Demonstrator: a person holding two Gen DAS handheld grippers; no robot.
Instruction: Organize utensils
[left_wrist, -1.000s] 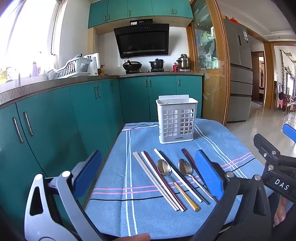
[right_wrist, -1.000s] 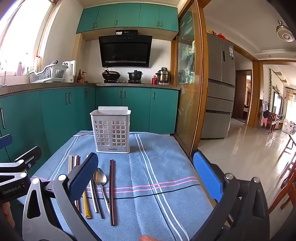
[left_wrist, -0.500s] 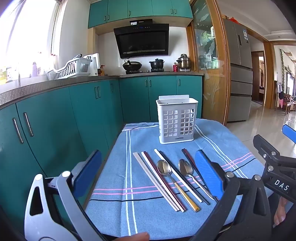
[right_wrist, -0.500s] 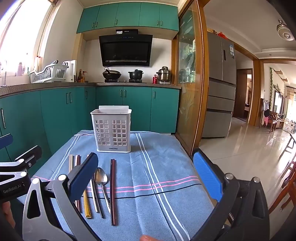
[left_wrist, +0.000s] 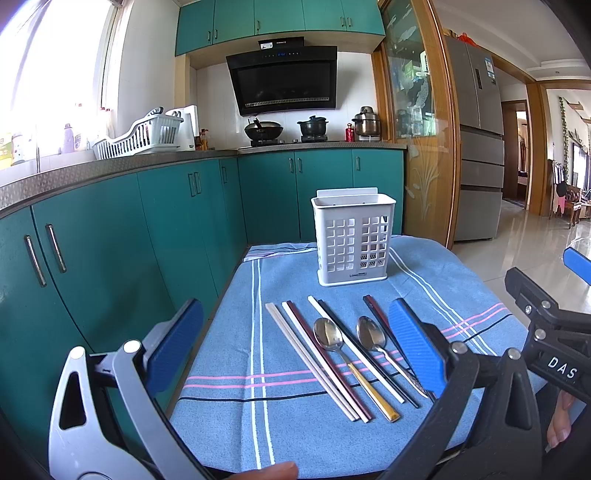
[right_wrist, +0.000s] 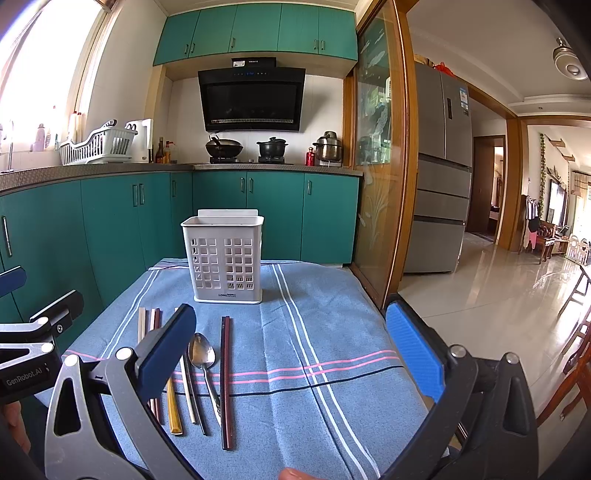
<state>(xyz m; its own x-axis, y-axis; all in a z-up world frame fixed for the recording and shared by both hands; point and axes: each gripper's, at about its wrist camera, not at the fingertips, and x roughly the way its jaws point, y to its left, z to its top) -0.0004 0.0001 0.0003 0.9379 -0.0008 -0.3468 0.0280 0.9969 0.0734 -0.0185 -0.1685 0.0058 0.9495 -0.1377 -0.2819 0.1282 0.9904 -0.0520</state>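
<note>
A white slotted utensil holder (left_wrist: 353, 242) stands upright at the far end of a blue striped cloth (left_wrist: 236, 332); it also shows in the right wrist view (right_wrist: 223, 256). In front of it lie several chopsticks (left_wrist: 314, 360) in a row, a gold-handled spoon (left_wrist: 349, 363) and a silver spoon (left_wrist: 376, 339). The right wrist view shows the silver spoon (right_wrist: 203, 360) and dark red chopsticks (right_wrist: 226, 376). My left gripper (left_wrist: 295, 350) is open and empty, near the cloth's front edge. My right gripper (right_wrist: 291, 350) is open and empty, to the right of the utensils.
Teal cabinets (left_wrist: 110, 251) run along the left and behind the table. A glass sliding door (right_wrist: 373, 184) with a wooden frame stands right of the table. A fridge (right_wrist: 443, 177) and tiled floor (right_wrist: 498, 295) lie further right. The cloth's left edge drops off beside the cabinets.
</note>
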